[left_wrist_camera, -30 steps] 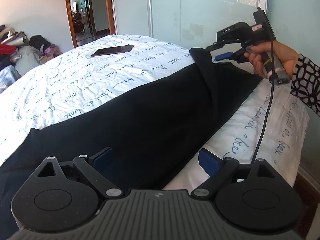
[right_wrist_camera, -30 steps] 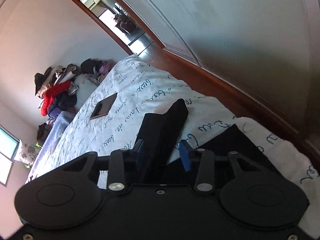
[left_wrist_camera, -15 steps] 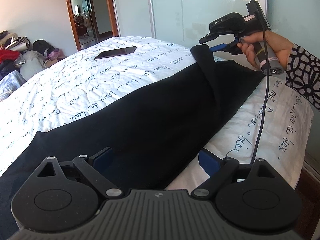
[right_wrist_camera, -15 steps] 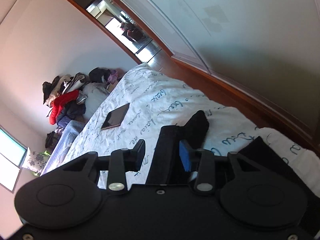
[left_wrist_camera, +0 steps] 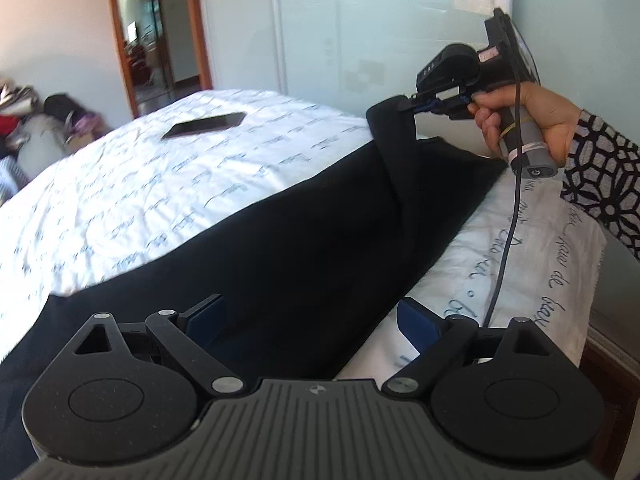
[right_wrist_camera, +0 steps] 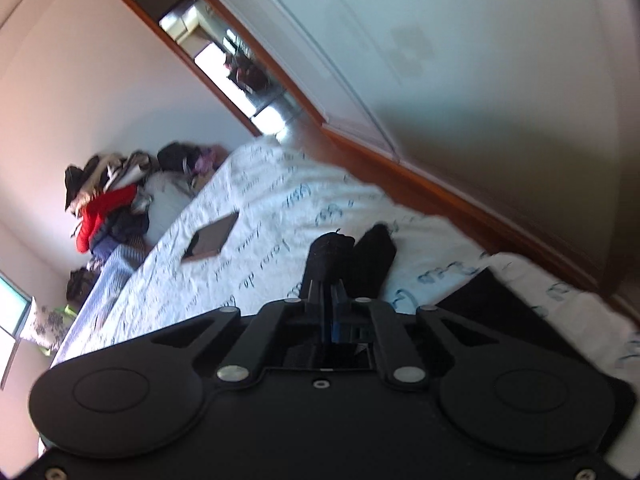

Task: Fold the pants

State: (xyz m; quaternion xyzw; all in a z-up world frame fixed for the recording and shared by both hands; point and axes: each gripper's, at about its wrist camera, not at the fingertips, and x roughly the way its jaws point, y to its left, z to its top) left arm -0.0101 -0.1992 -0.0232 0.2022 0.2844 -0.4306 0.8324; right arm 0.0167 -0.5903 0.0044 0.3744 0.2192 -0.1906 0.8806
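Observation:
Black pants (left_wrist_camera: pixel 304 236) lie lengthwise on a white bedspread with blue script (left_wrist_camera: pixel 152 196). My left gripper (left_wrist_camera: pixel 312 316) is open, its blue pads either side of the near edge of the pants, low over the cloth. My right gripper (left_wrist_camera: pixel 416 105) is at the far end and is shut on a raised corner of the pants, which hangs down from it in a fold. In the right wrist view the jaws (right_wrist_camera: pixel 330 300) are closed on the black cloth (right_wrist_camera: pixel 332 256).
A dark tablet (left_wrist_camera: pixel 204 125) lies on the bed beyond the pants; it also shows in the right wrist view (right_wrist_camera: pixel 212 236). A clothes pile (right_wrist_camera: pixel 108 208) sits past the bed's far side. The bed edge and wooden frame (left_wrist_camera: pixel 608 364) are at the right, near a glass wall.
My right gripper has closed on the far corner of the pants and lifted it slightly. The left gripper has stayed open at the near edge.

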